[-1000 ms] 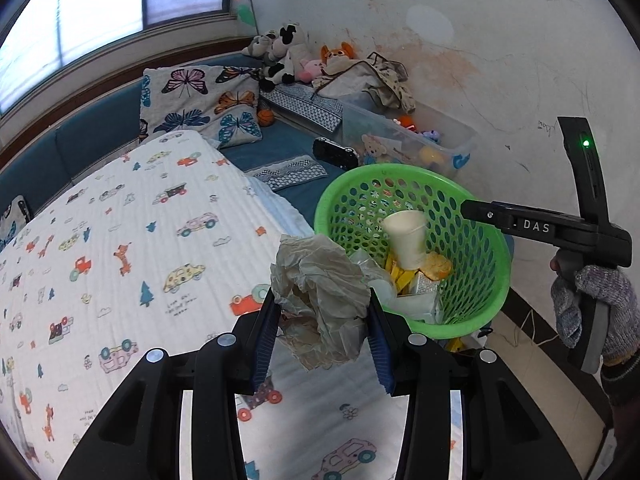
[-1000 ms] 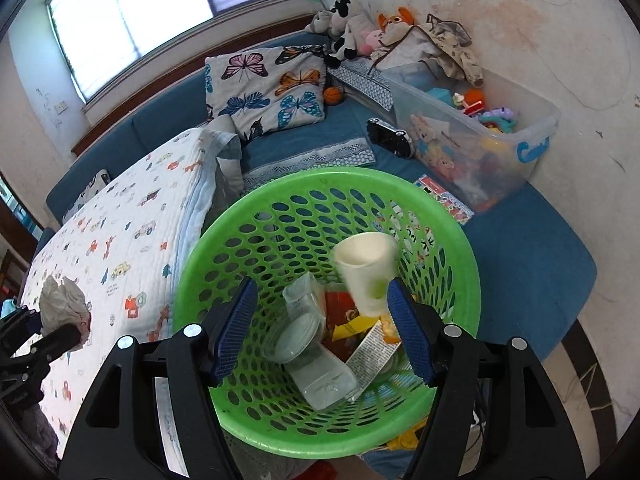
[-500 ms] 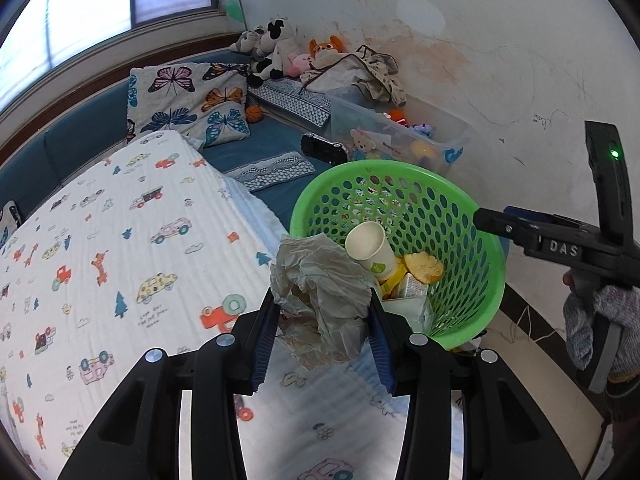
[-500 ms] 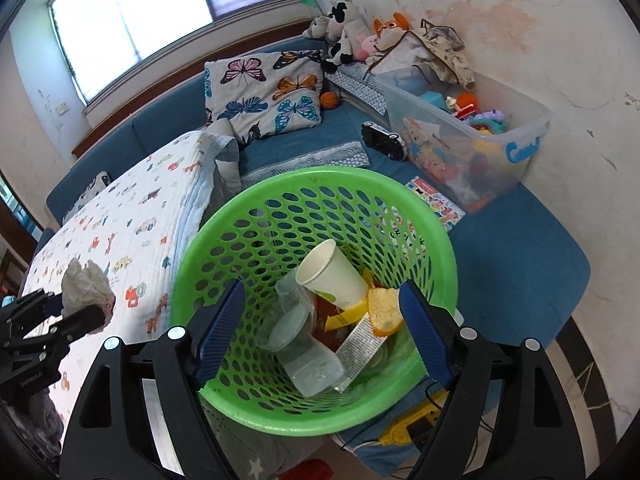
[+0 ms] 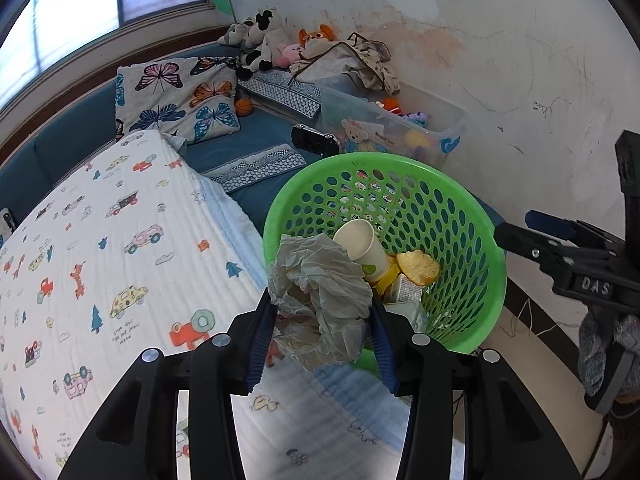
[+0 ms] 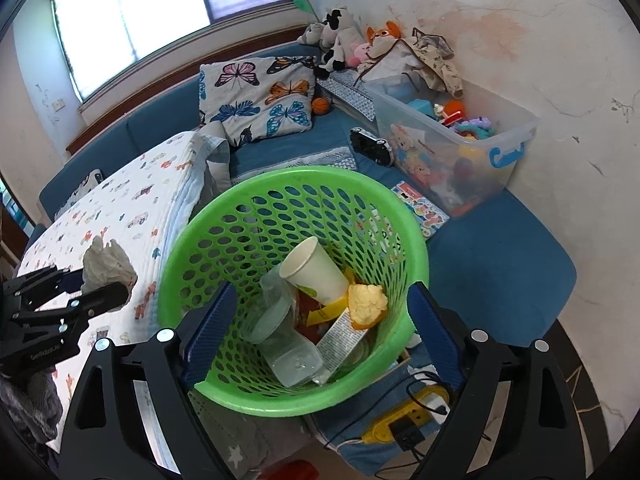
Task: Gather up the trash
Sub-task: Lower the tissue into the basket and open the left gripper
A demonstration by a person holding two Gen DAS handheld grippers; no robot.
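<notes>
My left gripper (image 5: 322,334) is shut on a crumpled grey paper wad (image 5: 320,296), held over the bed edge just short of the basket's near rim; it also shows in the right wrist view (image 6: 106,266). A green perforated basket (image 6: 296,196) sits between the fingers of my right gripper (image 6: 320,328), which holds its sides. Inside lie a white paper cup (image 6: 314,268), an orange peel (image 6: 366,304), clear plastic containers (image 6: 288,348) and wrappers. The basket (image 5: 484,248) and my right gripper (image 5: 560,256) also show in the left wrist view.
A car-print quilt (image 5: 100,248) covers the bed at left. Behind are a butterfly pillow (image 6: 260,96), plush toys (image 6: 340,40) and a clear toy bin (image 6: 460,140) on a blue mattress (image 6: 500,264). A yellow power strip (image 6: 404,428) with cables lies below the basket.
The basket has tilted and swung in my right gripper, and its contents shifted; the cup tipped over. My left gripper, still holding the paper wad, now sits nearer the basket rim.
</notes>
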